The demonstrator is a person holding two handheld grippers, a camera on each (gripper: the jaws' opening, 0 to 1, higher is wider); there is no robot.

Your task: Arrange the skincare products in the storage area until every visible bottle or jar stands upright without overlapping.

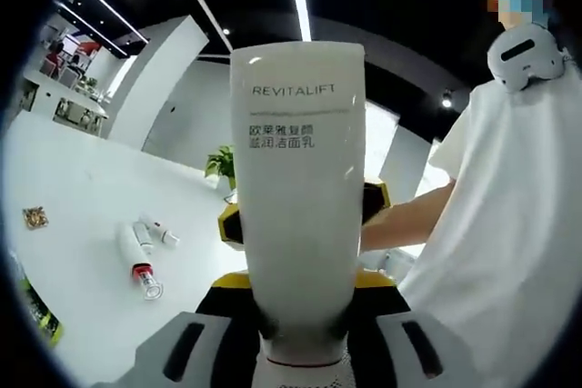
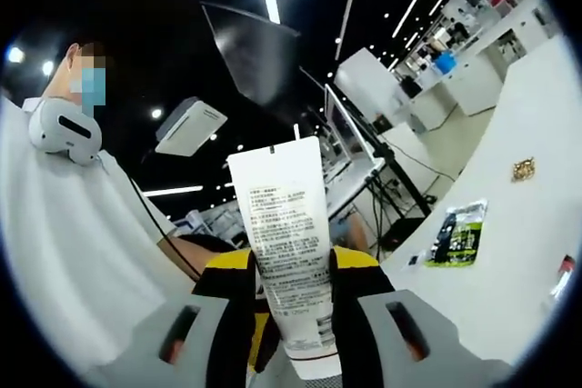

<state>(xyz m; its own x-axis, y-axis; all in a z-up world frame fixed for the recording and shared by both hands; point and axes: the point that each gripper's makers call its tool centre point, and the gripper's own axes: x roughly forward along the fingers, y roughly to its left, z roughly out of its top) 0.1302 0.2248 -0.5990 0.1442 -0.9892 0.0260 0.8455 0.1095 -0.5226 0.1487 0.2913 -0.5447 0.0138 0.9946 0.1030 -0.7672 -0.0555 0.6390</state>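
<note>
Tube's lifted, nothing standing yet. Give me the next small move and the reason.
Probably lower the Revitalift tube to the white table and stand it beside the small bottles lying there: both grippers appear to hold it in the air, off the table.

White Revitalift tube (image 1: 300, 215) upright; 2 small bottles (image 1: 145, 247) lying flat.

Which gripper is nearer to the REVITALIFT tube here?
Neither, it looks like a tie: the left gripper has its jaws closed on the lower part of the REVITALIFT tube, and the right gripper clamps the same tube, seemingly from its printed back.
</note>
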